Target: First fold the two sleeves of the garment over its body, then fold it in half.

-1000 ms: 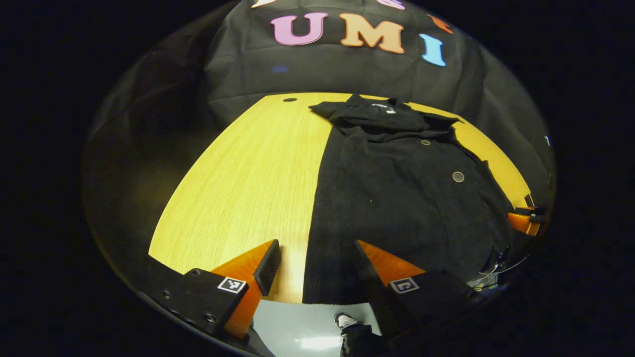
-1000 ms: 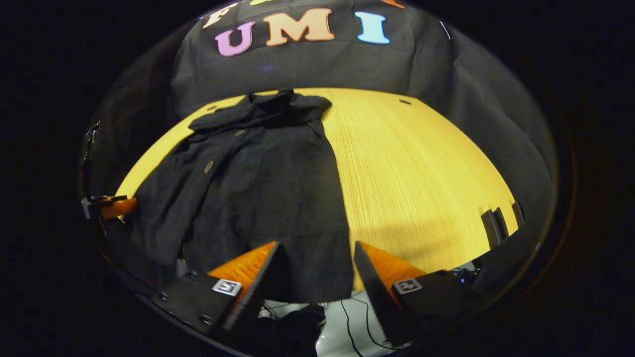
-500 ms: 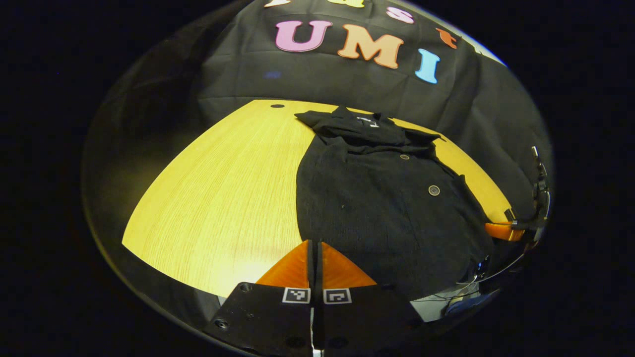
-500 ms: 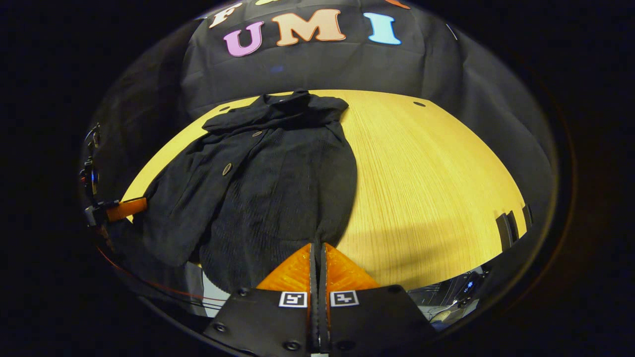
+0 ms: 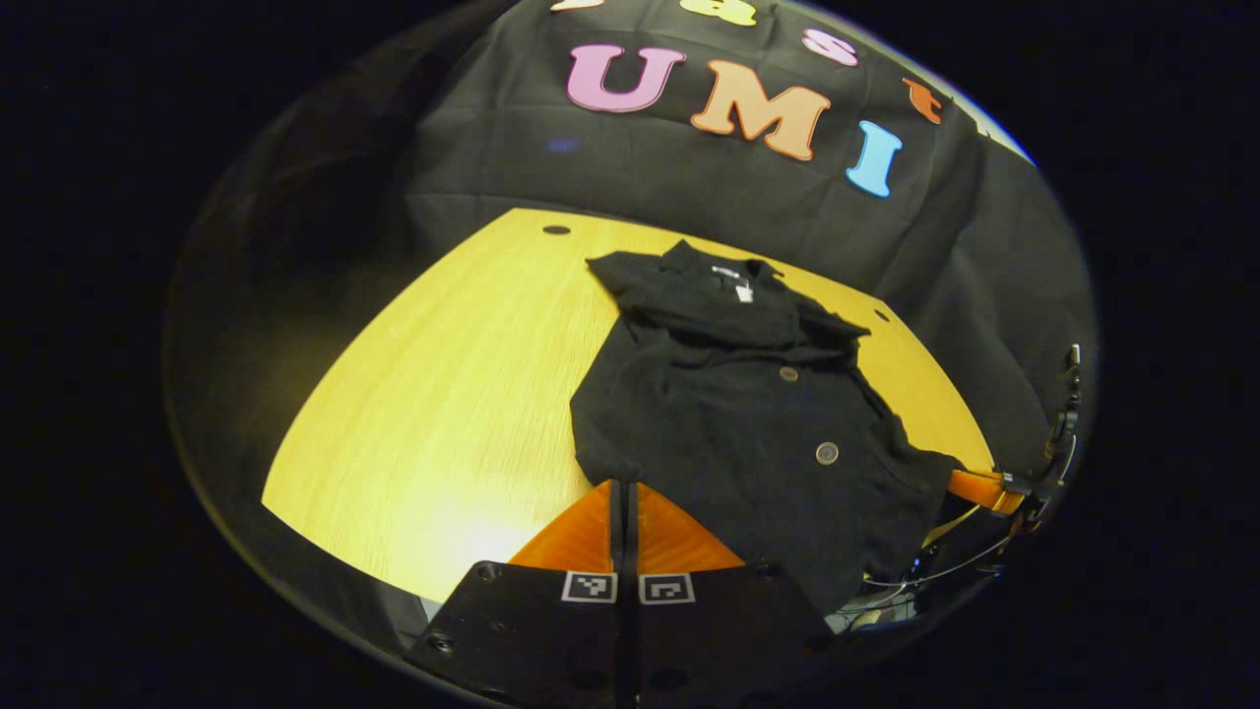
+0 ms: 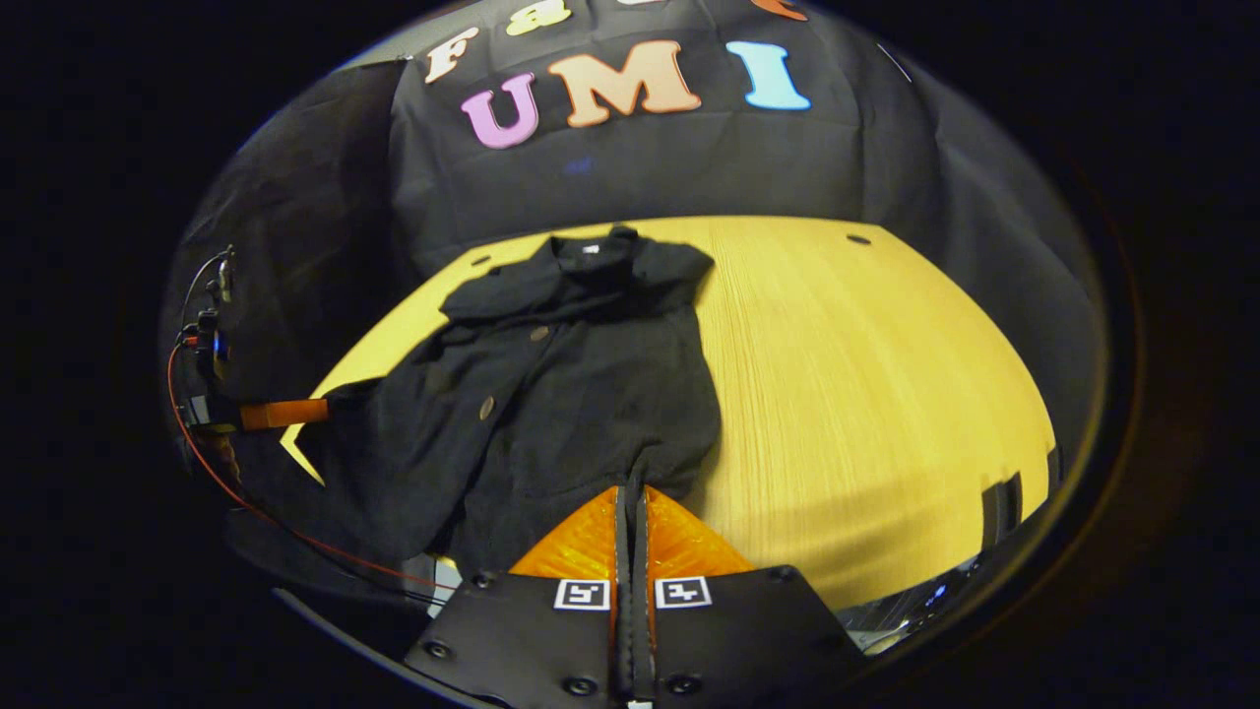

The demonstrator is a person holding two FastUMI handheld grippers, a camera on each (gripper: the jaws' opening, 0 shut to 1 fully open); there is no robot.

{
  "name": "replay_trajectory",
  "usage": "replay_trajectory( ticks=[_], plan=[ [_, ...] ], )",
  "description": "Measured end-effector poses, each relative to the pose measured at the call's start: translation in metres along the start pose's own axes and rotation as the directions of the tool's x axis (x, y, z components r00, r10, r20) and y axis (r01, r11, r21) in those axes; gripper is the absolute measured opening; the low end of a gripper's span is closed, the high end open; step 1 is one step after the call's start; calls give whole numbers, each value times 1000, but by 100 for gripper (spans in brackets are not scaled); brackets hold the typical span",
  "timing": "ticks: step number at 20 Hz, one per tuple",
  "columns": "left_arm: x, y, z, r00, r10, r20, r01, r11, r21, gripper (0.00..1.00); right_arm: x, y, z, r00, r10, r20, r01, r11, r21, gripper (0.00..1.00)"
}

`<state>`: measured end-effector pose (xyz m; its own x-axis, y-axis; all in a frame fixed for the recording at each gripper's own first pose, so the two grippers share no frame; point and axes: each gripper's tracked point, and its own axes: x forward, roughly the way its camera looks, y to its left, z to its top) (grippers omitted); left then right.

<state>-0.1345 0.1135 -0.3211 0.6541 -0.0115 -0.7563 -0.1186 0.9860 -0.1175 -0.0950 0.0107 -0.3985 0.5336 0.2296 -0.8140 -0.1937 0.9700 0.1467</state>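
Garment (image 5: 748, 433) lies on the wooden bench (image 5: 443, 394), collar toward the booth wall, sleeves folded over its body. Left tongs (image 5: 623, 497) and right tongs (image 6: 633, 502) are each clamped on a hem corner, raised off the bench.

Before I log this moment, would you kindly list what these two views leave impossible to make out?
- Left gripper view: the garment's near hem is hidden behind the left gripper.
- Right gripper view: the cloth pinched by the right gripper is hidden between its closed fingers.
- Both views: the sleeves cannot be told apart from the dark body.
- Left gripper view: the collar tag is too small to read.
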Motion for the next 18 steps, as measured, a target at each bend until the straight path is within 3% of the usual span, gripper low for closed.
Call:
replay_trajectory(
  ticks=[7, 18],
  plan=[
    [3, -28, 85, 987, -40, 157, 43, 999, -19, 0, 1, 12, 93, 988, 43, 149, -37, 998, -41, 2],
    [52, -13, 171, 976, -69, 206, 72, 997, -6, 0, 38, 19, 198, 972, 9, 236, -6, 1000, -12, 2]
  ],
)
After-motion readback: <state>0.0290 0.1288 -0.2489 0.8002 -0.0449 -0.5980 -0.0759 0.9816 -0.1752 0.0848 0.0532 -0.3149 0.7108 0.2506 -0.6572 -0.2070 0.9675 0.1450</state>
